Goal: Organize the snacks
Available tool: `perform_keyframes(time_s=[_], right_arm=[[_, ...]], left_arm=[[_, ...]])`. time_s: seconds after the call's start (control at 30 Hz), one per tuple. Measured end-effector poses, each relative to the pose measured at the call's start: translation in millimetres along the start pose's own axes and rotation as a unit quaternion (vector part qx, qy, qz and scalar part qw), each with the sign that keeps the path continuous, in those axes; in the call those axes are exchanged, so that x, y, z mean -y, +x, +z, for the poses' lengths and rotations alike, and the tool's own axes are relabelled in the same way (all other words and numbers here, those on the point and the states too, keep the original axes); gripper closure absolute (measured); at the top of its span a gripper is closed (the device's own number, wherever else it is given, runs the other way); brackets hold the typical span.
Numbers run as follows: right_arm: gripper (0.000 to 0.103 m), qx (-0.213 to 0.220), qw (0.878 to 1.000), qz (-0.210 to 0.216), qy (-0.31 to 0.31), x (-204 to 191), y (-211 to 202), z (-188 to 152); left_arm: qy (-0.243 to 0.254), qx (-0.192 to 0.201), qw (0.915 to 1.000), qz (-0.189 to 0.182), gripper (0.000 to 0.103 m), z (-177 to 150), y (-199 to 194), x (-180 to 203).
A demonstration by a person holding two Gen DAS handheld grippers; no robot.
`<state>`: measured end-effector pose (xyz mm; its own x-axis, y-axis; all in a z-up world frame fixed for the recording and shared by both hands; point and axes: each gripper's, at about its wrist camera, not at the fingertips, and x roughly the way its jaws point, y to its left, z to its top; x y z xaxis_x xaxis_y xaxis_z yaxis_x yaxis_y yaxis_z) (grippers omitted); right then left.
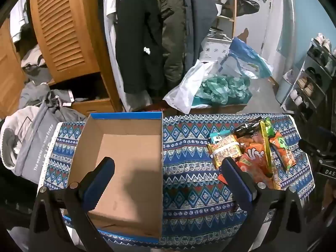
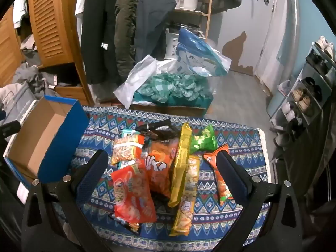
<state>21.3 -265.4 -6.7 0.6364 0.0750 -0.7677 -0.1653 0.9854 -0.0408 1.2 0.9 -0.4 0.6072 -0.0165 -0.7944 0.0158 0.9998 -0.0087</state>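
Hovering spread wide over the snack pile (image 2: 159, 168), right gripper (image 2: 161, 168); left gripper (image 1: 168, 168) also gaped wide, holding nothing, above the cardboard box (image 1: 126, 126) on patterned cloth (image 1: 189, 189).

The table (image 2: 247, 147) is covered by a patterned cloth (image 1: 189, 151) in blue, red and white. An open cardboard box (image 1: 126, 157) with blue outer walls is placed on the cloth at the left part of the table; nothing is seen inside it. To the right of the box, apart from it, a pile of snack packets (image 2: 159, 163) is laid on the cloth. In this pile a large orange bag (image 2: 159, 166) is found in the middle, a red bag (image 2: 132, 191) in front of it, two long yellow packets (image 2: 182, 163) just to its right, a green packet (image 2: 203, 140) behind these, and a slim orange packet (image 2: 220, 174) farthest from the box.
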Motion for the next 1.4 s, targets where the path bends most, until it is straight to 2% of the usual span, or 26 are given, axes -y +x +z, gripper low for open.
perform_keyframes(time_s=[0.23, 0.4, 0.67, 1.13, 1.4], right_arm=[[0.002, -0.003, 1.000, 0.000, -0.001, -0.4, 0.1, -0.1], [0.002, -0.003, 1.000, -0.001, -0.001, -0.4, 0.0, 0.0], [0.002, -0.003, 1.000, 0.000, -0.001, -0.1, -0.4, 0.1], [0.002, -0.004, 1.000, 0.000, -0.001, 0.5, 0.0, -0.6], [0.002, -0.004, 1.000, 0.001, -0.001, 0.7, 0.7, -1.1]], left_arm=[[0.004, -0.004, 1.0000, -0.008, 0.000, 3.6, 3.5, 1.8], [0.002, 0.018, 0.9998, -0.003, 0.000, -2.9, -3.6, 1.2], [-0.004, 0.022, 0.9996, -0.016, 0.001, -1.1, -3.6, 1.4], [-0.002, 0.025, 0.9997, 0.000, 0.001, -5.1, -3.2, 2.8], [-0.010, 0.024, 0.9997, -0.004, 0.001, -4.6, -2.1, -0.5]])
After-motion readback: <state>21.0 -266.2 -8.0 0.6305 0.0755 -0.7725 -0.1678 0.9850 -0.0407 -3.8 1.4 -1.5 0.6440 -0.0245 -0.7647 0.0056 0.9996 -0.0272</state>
